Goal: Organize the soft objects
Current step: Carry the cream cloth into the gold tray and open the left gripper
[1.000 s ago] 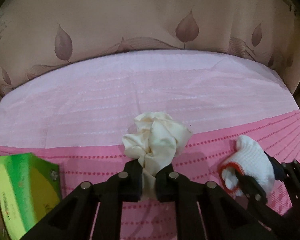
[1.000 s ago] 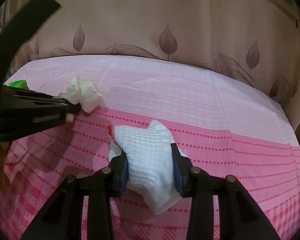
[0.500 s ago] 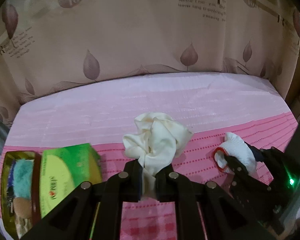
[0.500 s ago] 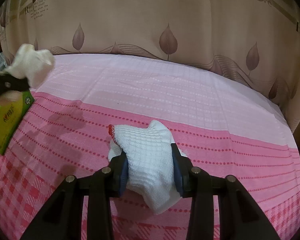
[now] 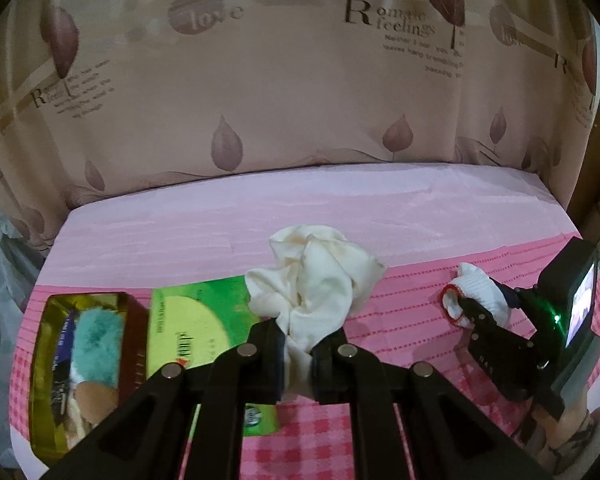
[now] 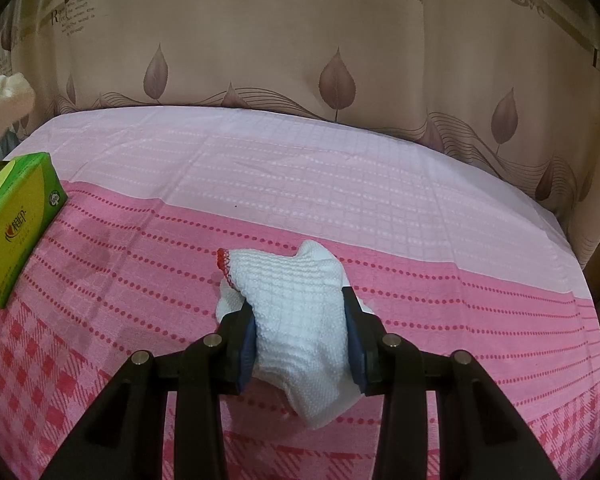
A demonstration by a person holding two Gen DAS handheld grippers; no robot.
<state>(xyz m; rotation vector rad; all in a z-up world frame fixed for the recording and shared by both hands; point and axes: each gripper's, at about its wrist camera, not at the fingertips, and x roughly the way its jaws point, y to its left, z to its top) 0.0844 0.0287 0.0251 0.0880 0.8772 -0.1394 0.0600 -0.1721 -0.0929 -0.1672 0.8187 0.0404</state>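
Since a second ago the left gripper has risen and pulled back leftward, carrying its crumpled cream cloth clear of the pink patterned tablecloth; more curtain and the containers at left now show in its view. Right gripper unchanged.

Left tongs: pressed together on the cloth's lower tail, bundle bunched above the tips, off the table. In the right wrist view the same cloth shows only as a pale blur at the far left edge.

Right tongs: part-way apart, blue pads clamped on either side of a white knitted glove with red cuff trim. Glove lies on the dotted pink band of the tablecloth, cuff toward the left.

Green and yellow cardboard box sits near the table's left edge. Just beside it, further left, an open gold tin holding a teal fluffy item and other small pieces, unclear.

Beige leaf-print curtain hangs behind the table.
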